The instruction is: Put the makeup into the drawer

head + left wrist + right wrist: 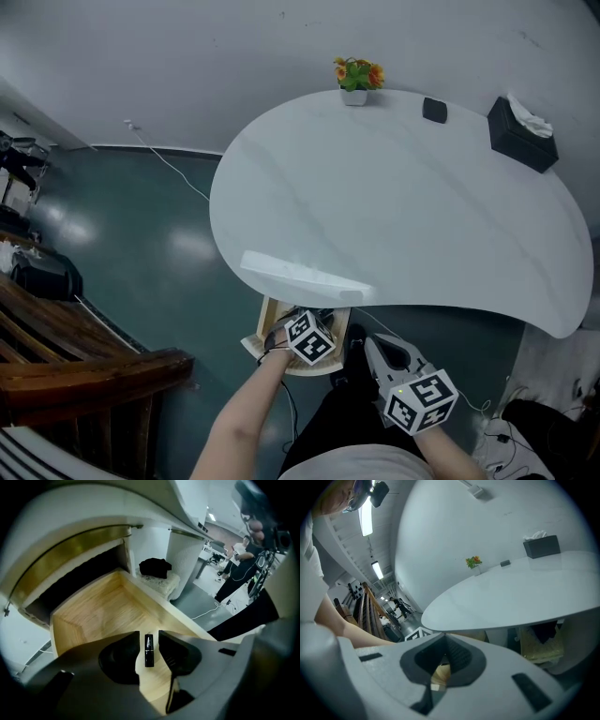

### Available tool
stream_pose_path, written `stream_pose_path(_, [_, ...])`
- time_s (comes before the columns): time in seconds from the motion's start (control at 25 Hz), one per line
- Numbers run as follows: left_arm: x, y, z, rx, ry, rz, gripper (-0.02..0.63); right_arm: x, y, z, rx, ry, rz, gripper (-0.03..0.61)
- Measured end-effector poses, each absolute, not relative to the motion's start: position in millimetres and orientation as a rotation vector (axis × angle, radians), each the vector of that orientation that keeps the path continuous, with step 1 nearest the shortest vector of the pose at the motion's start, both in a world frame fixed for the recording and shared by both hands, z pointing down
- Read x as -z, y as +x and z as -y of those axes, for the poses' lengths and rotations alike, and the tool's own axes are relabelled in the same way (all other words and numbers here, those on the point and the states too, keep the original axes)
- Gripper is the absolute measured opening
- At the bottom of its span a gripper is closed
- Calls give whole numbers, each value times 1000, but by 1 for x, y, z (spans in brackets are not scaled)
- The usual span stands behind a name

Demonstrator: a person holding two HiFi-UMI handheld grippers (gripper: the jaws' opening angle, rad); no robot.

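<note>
**A:** We start on the left. Our left gripper hangs over the open drawer, pointing steeply down into it.

**B:** Its jaws are spread, and there's the lipstick right in the gap. We see clear space on both sides, so neither pad touches it.

**A:** Agreed. It lies flat on the drawer's wooden floor, well off the back edge and lined up with the jaws.

**B:** In our head view the drawer sticks out from under the near edge of the table.

**A:** Moving right, our right gripper sits just beside the drawer, below that same near edge. It points less steeply down.

**B:** Its tips are pressed together with nothing pinched. We only glimpse a sliver of wood behind them.

**A:** Up on the table, the flowers stand at the far edge.

**B:** Next to the right is a small black item, also by the far edge. Then the tissue box sits at the far right corner.
</note>
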State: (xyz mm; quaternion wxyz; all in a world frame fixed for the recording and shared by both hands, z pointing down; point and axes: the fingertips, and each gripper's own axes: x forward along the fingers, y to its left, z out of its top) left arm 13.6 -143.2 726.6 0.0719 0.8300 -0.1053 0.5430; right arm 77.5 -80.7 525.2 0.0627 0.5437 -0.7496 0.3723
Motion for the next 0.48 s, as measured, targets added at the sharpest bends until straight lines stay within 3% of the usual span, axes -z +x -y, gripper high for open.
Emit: stream_pose_path(0.48, [-673,13,124,-1577,2601,271,130,-508,64,79,-1070,1653,2322,2])
